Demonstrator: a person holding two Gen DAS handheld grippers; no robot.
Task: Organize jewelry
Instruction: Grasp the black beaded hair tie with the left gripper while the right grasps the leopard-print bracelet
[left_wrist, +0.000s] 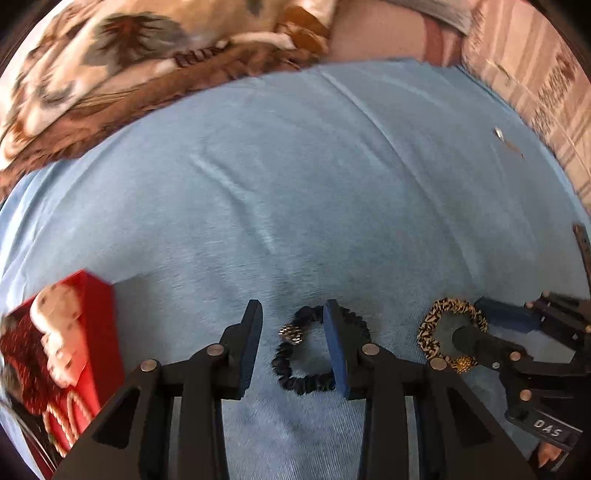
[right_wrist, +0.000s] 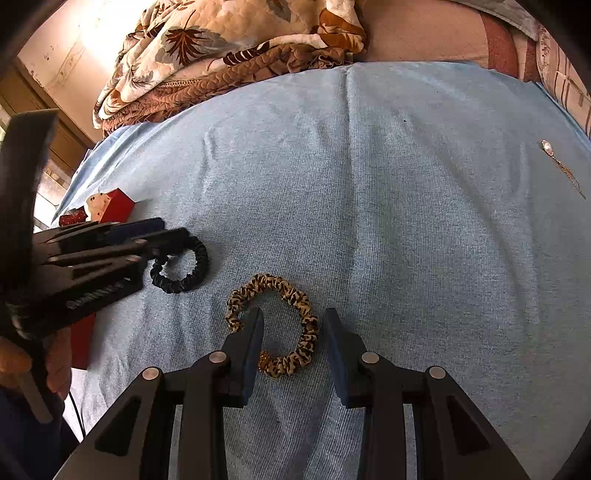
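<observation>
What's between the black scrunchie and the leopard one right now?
Only bare blue cloth lies between the black scrunchie and the leopard scrunchie, seen best in the right wrist view. They lie apart, not touching.

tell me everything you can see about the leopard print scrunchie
The leopard print scrunchie is a ruched loop of tan and black fabric, seemingly satin, with a small gold beaded charm at its near edge. It lies flat on the blue cloth, right of the black scrunchie. The open right claw straddles its right side, one finger inside the loop.
</observation>
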